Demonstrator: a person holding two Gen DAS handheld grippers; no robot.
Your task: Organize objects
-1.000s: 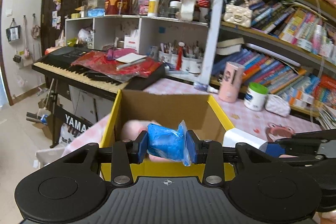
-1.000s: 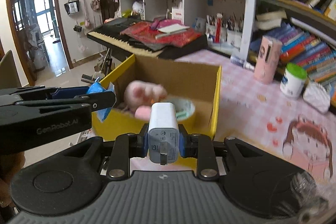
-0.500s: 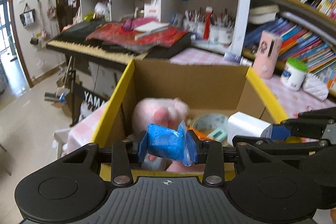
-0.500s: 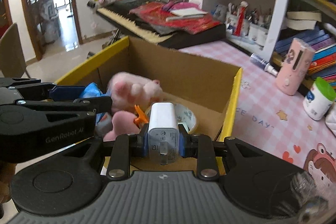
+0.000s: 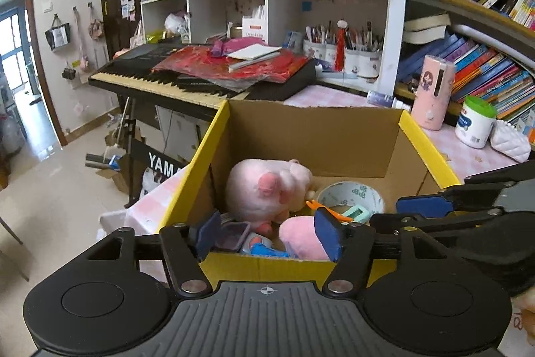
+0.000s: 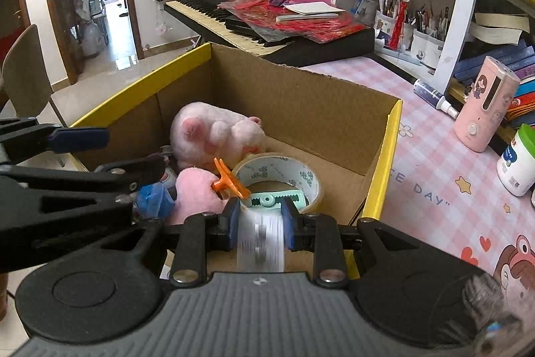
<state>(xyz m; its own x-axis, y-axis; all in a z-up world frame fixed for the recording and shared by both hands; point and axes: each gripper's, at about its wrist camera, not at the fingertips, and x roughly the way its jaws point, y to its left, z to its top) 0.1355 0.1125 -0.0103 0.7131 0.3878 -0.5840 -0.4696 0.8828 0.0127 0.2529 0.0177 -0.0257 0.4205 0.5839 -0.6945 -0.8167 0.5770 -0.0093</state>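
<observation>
A cardboard box (image 5: 428, 149) with yellow rims stands on the pink checked table. It holds a pink plush (image 5: 267, 189), a tape roll (image 5: 351, 194) and small items. My left gripper (image 5: 267, 235) hovers over the box's near edge, its jaws opening with nothing between them. The blue packet (image 5: 267, 249) lies in the box below it, beside the plush (image 6: 214, 132). My right gripper (image 6: 261, 219) is shut on a white charger (image 6: 260, 240), which looks smeared and sits low between the pads, above the tape roll (image 6: 277, 173).
A black keyboard (image 5: 200, 79) covered with red papers stands behind the box. A pink humidifier (image 5: 431, 92) and a green-lidded jar (image 5: 474, 122) stand on the tablecloth (image 6: 434, 163) to the right, before packed bookshelves. A chair (image 6: 26, 72) stands on the left.
The left jaws have spread and the blue packet has dropped from them into the box. Both grippers have come lower over the box. The charger now sits lower between the right pads.
</observation>
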